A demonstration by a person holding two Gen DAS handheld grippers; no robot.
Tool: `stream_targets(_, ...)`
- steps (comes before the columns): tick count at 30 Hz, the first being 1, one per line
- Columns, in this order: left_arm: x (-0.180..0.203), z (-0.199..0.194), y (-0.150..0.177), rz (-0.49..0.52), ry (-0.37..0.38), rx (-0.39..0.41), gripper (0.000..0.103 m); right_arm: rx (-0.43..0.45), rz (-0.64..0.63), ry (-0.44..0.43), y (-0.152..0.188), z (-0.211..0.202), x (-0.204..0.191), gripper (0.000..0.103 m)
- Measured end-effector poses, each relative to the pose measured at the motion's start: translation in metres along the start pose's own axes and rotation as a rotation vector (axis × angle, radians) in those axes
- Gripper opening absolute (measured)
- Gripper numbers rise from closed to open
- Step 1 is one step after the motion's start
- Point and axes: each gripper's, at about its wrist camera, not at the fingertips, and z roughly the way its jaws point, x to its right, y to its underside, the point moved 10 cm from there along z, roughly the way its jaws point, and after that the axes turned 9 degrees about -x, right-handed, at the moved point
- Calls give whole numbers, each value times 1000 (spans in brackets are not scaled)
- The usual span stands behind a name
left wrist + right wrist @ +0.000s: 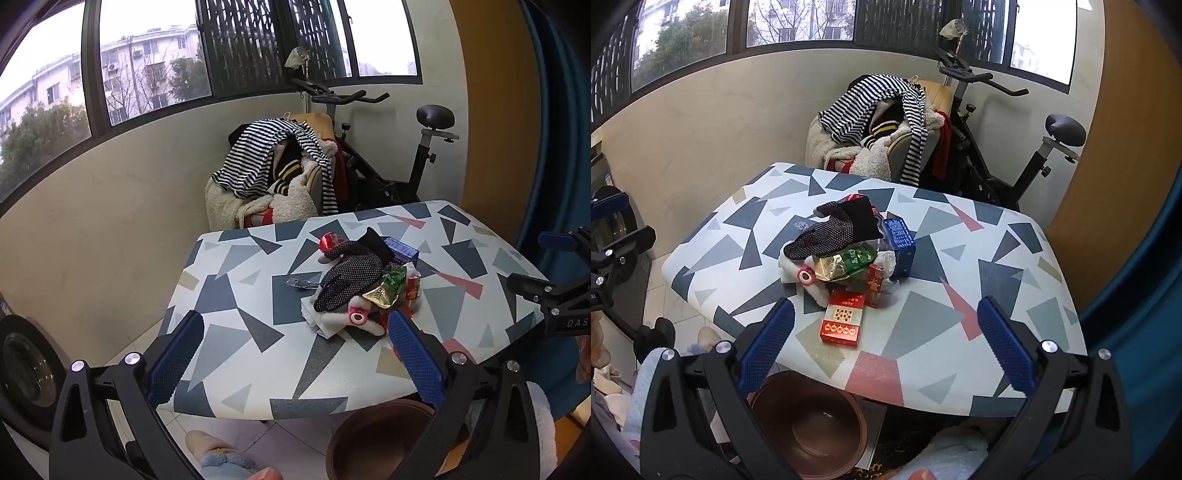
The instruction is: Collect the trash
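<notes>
A pile of trash sits mid-table: a black dotted glove [351,275] [831,230], a gold and green wrapper [386,291] [846,264], a pink tape roll [357,316] [806,276], white tissue [325,317], a blue box [400,253] [900,240], a red box [844,319], a red lighter [874,286] and a red can [330,242]. My left gripper [295,354] is open and empty, near the table's front edge. My right gripper [886,343] is open and empty, just short of the red box.
The table [461,295] [960,314] has a geometric-patterned cover. A brown bin [373,439] [809,424] stands on the floor under its near edge. A chair heaped with clothes [273,170] and an exercise bike [406,155] stand behind. A washing machine [26,369] is at left.
</notes>
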Motion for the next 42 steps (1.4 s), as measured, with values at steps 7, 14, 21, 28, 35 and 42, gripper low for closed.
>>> stream_targets(7, 0, 0, 0, 3, -3, 1, 98, 1, 2, -1, 1, 1, 0, 97)
stream_targets(14, -5, 2, -1, -1, -5, -1, 98, -1, -2, 1, 2, 2, -1, 97)
stream_targets(21, -8, 6, 4, -3, -7, -1, 98, -3, -2, 0, 1, 2, -1, 97)
stream_targets(28, -8, 4, 4, -7, -9, 1, 98, 0, -5, 5, 0, 1, -2, 97)
stream_targets(35, -7, 3, 2, -9, -10, 2, 98, 3, -7, 10, 2, 2, 0, 97)
stream_targets(42, -9, 4, 2, -11, -8, 2, 98, 4, -8, 16, -3, -5, 2, 97)
